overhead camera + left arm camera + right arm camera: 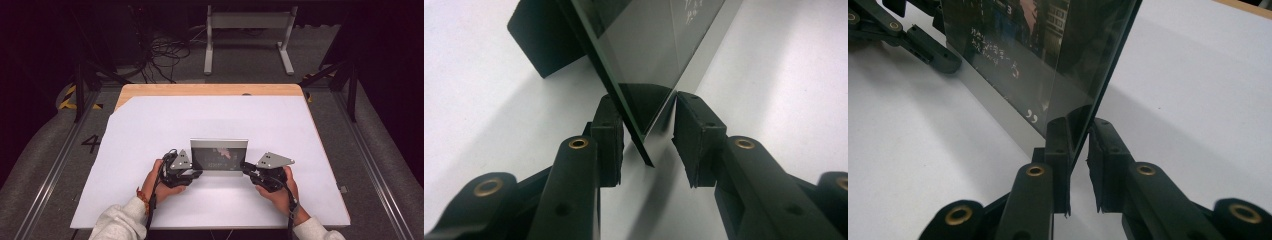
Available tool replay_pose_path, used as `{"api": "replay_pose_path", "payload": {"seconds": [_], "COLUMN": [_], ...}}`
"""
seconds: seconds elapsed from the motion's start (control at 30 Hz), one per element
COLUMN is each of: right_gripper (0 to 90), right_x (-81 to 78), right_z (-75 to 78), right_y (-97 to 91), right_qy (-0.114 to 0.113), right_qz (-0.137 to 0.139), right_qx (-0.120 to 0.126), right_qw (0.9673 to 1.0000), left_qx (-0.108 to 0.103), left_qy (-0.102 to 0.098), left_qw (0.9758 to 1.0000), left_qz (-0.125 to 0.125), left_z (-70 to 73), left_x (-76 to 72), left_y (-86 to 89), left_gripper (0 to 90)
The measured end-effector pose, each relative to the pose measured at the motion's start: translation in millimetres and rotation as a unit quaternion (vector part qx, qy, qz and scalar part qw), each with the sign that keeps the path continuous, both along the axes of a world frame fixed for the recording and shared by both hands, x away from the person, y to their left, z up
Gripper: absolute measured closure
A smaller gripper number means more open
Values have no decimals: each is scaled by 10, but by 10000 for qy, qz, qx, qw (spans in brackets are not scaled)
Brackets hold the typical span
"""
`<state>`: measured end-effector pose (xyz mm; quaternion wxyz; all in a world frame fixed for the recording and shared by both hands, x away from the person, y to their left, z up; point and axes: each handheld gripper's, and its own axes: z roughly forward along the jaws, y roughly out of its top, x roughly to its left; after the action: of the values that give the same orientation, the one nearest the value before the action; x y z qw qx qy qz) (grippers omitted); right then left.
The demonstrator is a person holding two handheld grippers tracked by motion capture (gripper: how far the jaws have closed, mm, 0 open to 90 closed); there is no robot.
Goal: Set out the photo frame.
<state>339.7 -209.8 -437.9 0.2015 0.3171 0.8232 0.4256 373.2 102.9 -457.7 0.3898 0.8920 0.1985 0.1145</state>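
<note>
High view, picture frame (219, 156) upright (long axis sideways)

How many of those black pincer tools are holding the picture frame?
2. The left gripper is at the picture frame's left end, the right gripper at its right end; each has a frame edge between its jaws, above the white table sheet.

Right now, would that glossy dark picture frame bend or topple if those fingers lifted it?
The glossy dark picture frame probably stays stiff: its edge looks straight and flat. It may tip, standing thin and upright on the white table cover. Its shiny face could prove slippery.
</note>
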Motion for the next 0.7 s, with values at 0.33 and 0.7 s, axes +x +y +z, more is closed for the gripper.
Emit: {"api": "replay_pose_path", "payload": {"seconds": [0.33,0.7], "right_gripper": [801,787], "right_x": [-3,-30], "right_z": [103,151], "right_y": [-34,-13], "right_qy": [-186,-301], "right_qz": [-4,51], "right_qx": [-17,-171], "right_qw": [9998,9994], "left_qx": [-142,-144], "left_qy": [-96,-261], "left_qw": [9998,9995], "left_qz": [83,73], "left_z": [47,102], "left_x": [-32,-73], "left_y": [57,72], "left_gripper": [627,664]}}
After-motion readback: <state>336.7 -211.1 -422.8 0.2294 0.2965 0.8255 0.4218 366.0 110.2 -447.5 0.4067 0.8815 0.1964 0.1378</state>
